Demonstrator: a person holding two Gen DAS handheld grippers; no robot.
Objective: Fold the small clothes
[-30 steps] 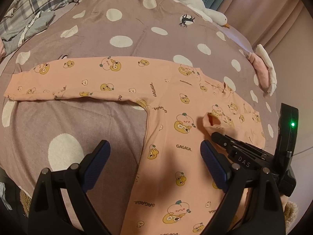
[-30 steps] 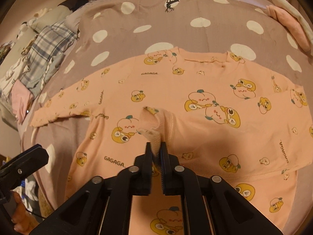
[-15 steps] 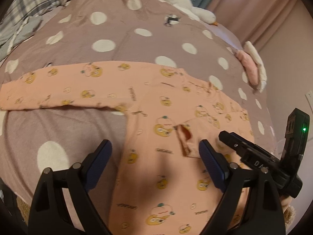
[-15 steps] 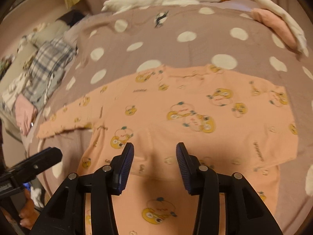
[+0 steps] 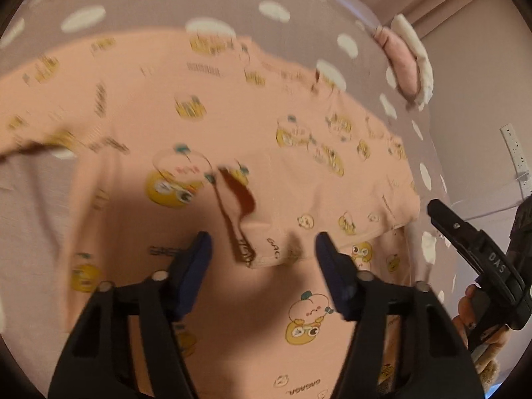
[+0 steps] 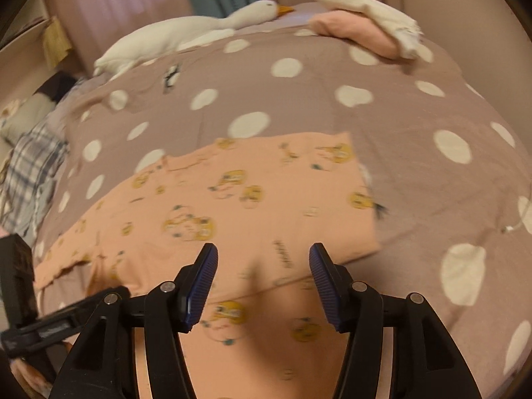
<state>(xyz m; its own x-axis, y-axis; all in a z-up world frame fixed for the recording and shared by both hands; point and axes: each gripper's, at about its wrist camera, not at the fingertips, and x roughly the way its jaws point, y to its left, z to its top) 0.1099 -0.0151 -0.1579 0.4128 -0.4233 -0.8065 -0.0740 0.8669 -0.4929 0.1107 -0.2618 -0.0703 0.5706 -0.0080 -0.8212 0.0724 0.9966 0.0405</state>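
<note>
A small peach long-sleeved shirt (image 5: 139, 126) with cartoon prints lies spread on the polka-dot bedspread (image 5: 133, 3). Its right sleeve is folded across the body, and the cuff (image 5: 252, 252) lies between the fingers of my left gripper (image 5: 262, 259), which is open just above it. My right gripper (image 6: 262, 279) is open and empty above the shirt (image 6: 252, 206), near the folded sleeve edge. The right gripper also shows in the left wrist view (image 5: 465, 242) at the right edge.
A white goose plush (image 6: 186, 36) lies at the far edge of the bed. Folded pink and white clothes (image 6: 362, 23) sit at the far right. A plaid garment (image 6: 30, 166) lies at the left. A wall with a power strip (image 5: 515, 149) is to the right.
My right gripper opened, let go of the sleeve cuff and drew back to the right. The cuff now lies on the shirt body. My left gripper moved forward over the cuff.
</note>
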